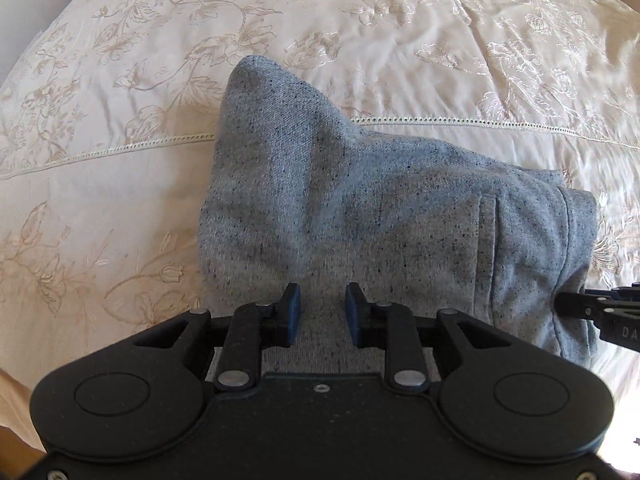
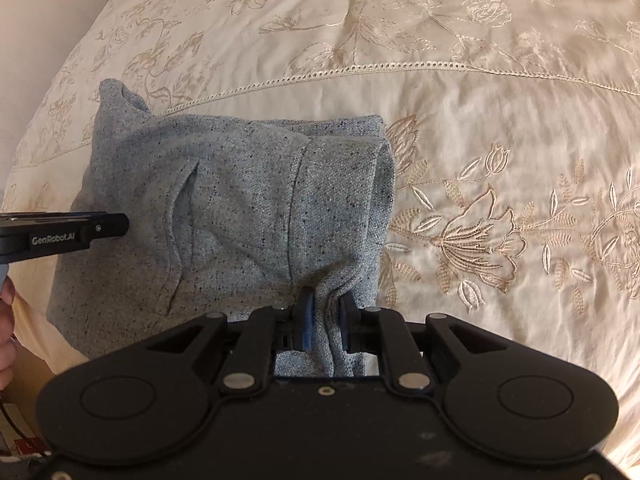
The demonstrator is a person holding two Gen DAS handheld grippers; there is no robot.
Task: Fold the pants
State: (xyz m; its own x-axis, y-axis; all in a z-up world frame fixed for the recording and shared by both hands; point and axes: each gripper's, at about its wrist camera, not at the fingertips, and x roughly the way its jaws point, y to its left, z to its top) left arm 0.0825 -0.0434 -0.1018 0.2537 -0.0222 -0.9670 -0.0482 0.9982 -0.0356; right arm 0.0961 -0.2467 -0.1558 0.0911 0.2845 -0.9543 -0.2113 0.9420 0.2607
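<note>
My left claw [image 1: 321,300] hangs over the near edge of the grey speckled pants [image 1: 360,208], at the bottom centre of its own view. Its blue pads stand apart, with bare cloth showing flat in the gap; it is released and pinches nothing. My right claw [image 2: 325,310] tells a different story in its own view: a ridge of the pants [image 2: 240,208] is bunched up between its pads, which sit close on either side of the fold. I take that as a grasp on the cloth.

The pants lie folded into a thick bundle on the cream embroidered bedspread [image 1: 120,120], across the lace seam that runs from side to side.

The left view shows the bundle's tall peaked corner rising at centre frame, and only the tip of my right claw at the lower right edge. The right view shows what the left cannot: the cuff or waistband end of the bundle at centre, a pocket slit to its left, and my left claw [image 2: 116,226] entering from the left edge, with part of my hand [image 2: 6,320] at lower left.
</note>
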